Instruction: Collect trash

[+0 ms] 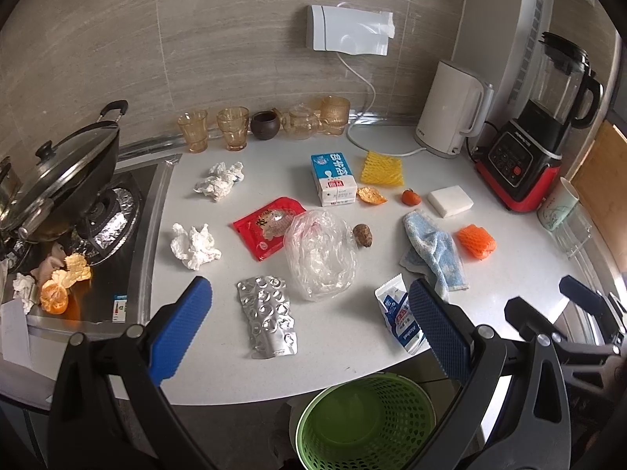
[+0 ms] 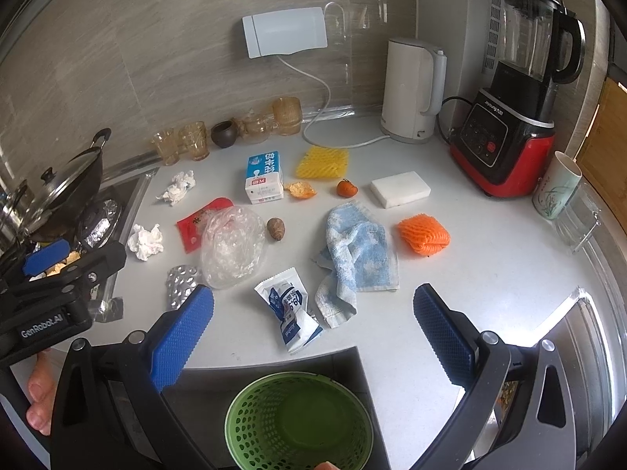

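Crumpled white tissues, a clear plastic bag and a silver blister pack litter the worktop's front half; a green perforated basket stands below its front edge.

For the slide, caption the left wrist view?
Open left gripper hovers over littered countertop, green basket below.

Left gripper is showing "GenRobot.AI" on its black body. Red blender is showing "Joyoung". Small white packet is showing "Alcohol".
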Action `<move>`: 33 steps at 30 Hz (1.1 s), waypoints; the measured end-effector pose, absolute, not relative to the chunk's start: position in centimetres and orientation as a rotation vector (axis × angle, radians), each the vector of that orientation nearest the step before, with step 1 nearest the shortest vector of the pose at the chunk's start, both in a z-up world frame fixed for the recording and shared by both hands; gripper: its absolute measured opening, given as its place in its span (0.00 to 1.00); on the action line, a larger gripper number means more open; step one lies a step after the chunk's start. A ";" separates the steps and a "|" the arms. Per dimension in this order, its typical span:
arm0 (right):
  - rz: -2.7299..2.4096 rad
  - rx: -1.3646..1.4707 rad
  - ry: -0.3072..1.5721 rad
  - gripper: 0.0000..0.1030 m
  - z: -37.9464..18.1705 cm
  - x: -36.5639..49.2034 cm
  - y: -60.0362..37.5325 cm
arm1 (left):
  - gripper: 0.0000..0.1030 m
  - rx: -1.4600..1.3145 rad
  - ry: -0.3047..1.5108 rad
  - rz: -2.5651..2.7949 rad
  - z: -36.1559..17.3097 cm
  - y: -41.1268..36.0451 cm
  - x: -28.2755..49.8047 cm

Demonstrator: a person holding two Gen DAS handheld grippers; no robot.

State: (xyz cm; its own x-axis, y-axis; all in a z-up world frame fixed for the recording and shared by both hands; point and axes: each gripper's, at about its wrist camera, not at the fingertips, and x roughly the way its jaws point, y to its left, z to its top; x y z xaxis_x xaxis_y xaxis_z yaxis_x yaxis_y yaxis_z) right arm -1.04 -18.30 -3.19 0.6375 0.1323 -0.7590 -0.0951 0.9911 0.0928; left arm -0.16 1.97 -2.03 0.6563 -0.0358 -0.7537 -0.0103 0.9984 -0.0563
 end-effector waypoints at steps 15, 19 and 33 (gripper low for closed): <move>0.225 -0.035 0.949 0.90 -13.0 1.1 -17.5 | 0.94 -0.006 0.914 -0.024 -11.3 4.6 1.2; 0.260 -0.061 0.954 0.87 -14.8 1.4 -16.7 | 0.94 -0.009 0.949 -0.016 -13.8 4.8 2.2; 0.312 -0.033 0.979 0.87 -17.4 2.2 -16.1 | 0.71 -0.102 1.109 0.059 -20.3 6.2 7.3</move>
